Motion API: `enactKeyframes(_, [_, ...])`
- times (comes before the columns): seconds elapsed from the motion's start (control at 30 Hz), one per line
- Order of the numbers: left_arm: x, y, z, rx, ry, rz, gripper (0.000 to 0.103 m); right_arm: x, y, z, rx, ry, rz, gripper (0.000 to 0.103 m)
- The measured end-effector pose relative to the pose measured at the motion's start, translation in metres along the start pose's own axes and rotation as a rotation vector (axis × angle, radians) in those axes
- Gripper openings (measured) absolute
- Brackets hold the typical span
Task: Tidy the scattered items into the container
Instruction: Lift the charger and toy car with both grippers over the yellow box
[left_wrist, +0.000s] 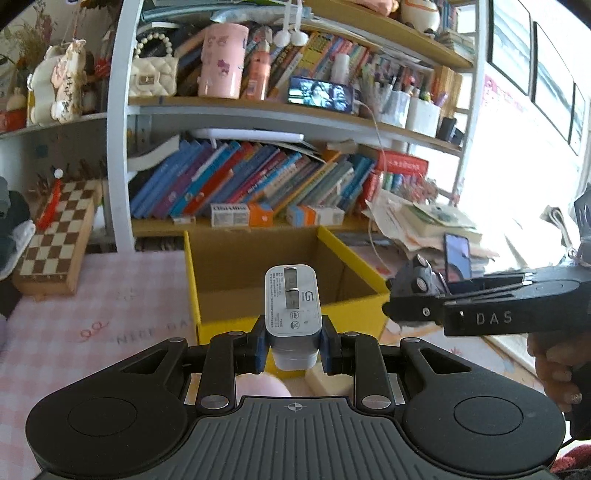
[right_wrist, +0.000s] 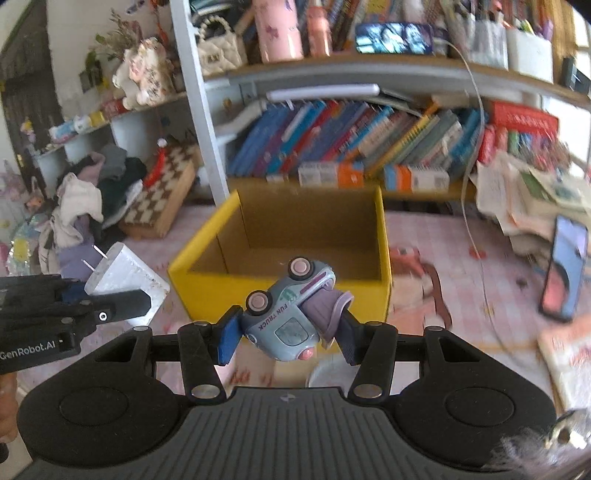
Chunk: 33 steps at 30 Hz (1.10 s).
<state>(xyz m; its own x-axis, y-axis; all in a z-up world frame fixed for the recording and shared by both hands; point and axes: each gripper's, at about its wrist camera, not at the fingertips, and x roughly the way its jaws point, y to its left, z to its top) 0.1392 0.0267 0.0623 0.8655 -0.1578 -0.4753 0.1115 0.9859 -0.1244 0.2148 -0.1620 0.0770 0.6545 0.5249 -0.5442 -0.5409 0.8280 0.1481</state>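
Note:
My left gripper (left_wrist: 293, 341) is shut on a white charger plug (left_wrist: 291, 314), prongs pointing forward, held just before the near wall of the yellow cardboard box (left_wrist: 258, 325). My right gripper (right_wrist: 286, 332) is shut on a small grey-blue toy truck (right_wrist: 288, 314) lying on its side, wheels up, in front of the same yellow box (right_wrist: 207, 284). The box looks empty inside. The right gripper shows at the right of the left wrist view (left_wrist: 410, 291); the left gripper with the plug (right_wrist: 125, 273) shows at the left of the right wrist view.
A bookshelf (left_wrist: 258, 184) stands behind the box. A chessboard box (left_wrist: 55, 243) lies left, with a clothes pile (right_wrist: 85, 206). A paper stack (right_wrist: 535, 199) and a phone (right_wrist: 565, 269) are right. A white round object (right_wrist: 327, 373) lies under the right gripper.

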Motion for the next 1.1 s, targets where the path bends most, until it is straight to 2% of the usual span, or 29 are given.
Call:
enactKeyframes(0.2, [0.020,-0.005,0.021,0.020,-0.005,0.037,0.025,0.019,-0.014,0.031,-0.058,-0.051,0.067,0.050])
enactKeyframes(0.33, [0.043,-0.001,0.036,0.023,0.008,0.066,0.025,0.042,-0.023,0.046,-0.113,-0.036,0.103,0.050])
enactKeyframes(0.5, [0.082,0.003,0.050,0.031,0.054,0.083,0.025,0.079,-0.030,0.064,-0.243,-0.007,0.137,0.050])
enactKeyframes(0.67, [0.121,0.014,0.060,0.007,0.119,0.107,0.025,0.122,-0.038,0.076,-0.343,0.066,0.153,0.050])
enactKeyframes(0.83, [0.162,0.019,0.067,0.093,0.225,0.106,0.025,0.165,-0.040,0.081,-0.487,0.189,0.140,0.050])
enactKeyframes(0.93, [0.184,0.024,0.066,0.096,0.269,0.119,0.025,0.191,-0.043,0.082,-0.541,0.264,0.144,0.051])
enactKeyframes(1.1, [0.213,0.030,0.063,0.089,0.338,0.124,0.025,0.224,-0.042,0.084,-0.626,0.340,0.152,0.051])
